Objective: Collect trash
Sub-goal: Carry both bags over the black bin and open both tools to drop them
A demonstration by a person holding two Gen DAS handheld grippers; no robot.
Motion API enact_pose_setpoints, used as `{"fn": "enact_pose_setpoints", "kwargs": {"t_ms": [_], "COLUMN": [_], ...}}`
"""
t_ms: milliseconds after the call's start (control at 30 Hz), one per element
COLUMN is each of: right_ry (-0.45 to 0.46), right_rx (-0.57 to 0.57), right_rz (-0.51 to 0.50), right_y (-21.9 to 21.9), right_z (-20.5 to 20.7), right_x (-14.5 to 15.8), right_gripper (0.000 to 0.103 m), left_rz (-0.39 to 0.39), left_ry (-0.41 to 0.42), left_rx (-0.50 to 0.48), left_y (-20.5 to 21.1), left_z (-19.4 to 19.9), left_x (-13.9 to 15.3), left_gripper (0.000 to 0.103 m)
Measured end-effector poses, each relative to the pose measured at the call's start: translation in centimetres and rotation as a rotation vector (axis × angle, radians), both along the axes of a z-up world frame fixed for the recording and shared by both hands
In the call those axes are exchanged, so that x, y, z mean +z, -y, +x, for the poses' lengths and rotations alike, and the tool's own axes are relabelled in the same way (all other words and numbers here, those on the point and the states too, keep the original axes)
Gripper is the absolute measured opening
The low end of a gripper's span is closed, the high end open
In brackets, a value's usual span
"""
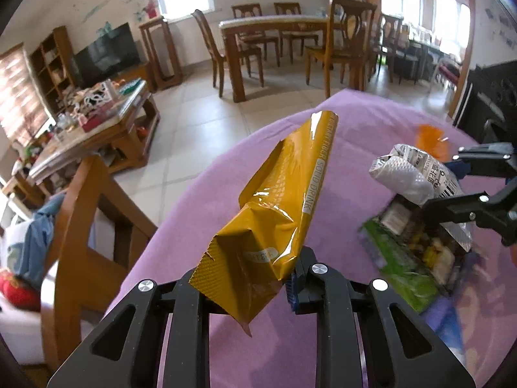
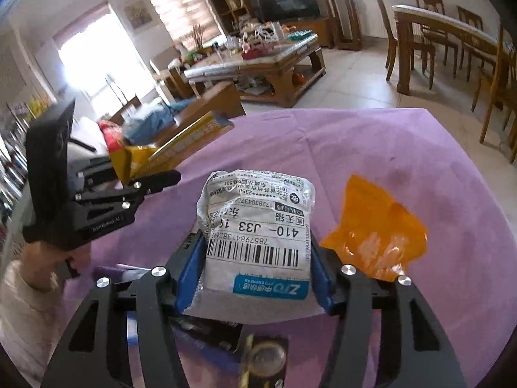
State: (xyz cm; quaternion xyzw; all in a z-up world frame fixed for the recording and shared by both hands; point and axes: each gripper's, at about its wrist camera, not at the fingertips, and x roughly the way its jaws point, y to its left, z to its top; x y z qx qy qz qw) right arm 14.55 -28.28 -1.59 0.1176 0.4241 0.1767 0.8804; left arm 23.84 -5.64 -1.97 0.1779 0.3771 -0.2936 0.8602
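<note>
Both hands are loaded already; left gripper (image 1: 258, 278) has its jaws closed on the yellow sachet (image 1: 278, 200), long axis pointing away; right gripper (image 2: 255, 271) pinches the courier bag (image 2: 258, 226); the orange wrapper (image 2: 374, 229) lies on the desk (image 2: 323, 142) just right of that bag, so the right's nearer.

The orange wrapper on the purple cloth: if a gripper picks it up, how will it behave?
The orange wrapper looks like thin, crinkled, glossy film, so it is probably very light and floppy, and may slip between smooth fingers. It lies flat on the purple cloth, so it should not roll; a push would likely just slide or crumple it.
</note>
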Motion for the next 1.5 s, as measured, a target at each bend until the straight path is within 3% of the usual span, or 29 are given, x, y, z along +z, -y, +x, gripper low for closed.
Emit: {"fn": "enact_pose_setpoints", "kwargs": {"t_ms": [300, 600, 1067, 1300, 1500], "right_ry": [0.119, 0.247, 0.377, 0.452, 0.459], "right_rx": [-0.07, -0.195, -0.415, -0.583, -0.697], "right_rz": [0.171, 0.271, 0.292, 0.286, 0.271], "right_y": [2.9, 8.7, 20.7, 27.1, 31.3], "right_z": [-5.9, -12.6, -20.7, -25.5, -28.2], "right_x": [3.2, 5.9, 6.6, 6.2, 4.5], "right_gripper": [0.056, 0.057, 0.057, 0.057, 0.057], "left_rz": [-0.166, -0.261, -0.306, -0.327, -0.313], "left_ry": [0.004, 0.022, -0.011, -0.073, -0.11], "left_rx": [-0.022, -0.11, -0.273, -0.366, -0.428], "left_y": [-0.4, 4.3, 18.8, 27.9, 35.3], "left_z": [-6.8, -14.9, -23.4, -26.2, -27.5], "left_x": [4.2, 7.3, 8.9, 7.3, 5.1], "left_gripper": [0.022, 0.022, 0.022, 0.022, 0.022]}}
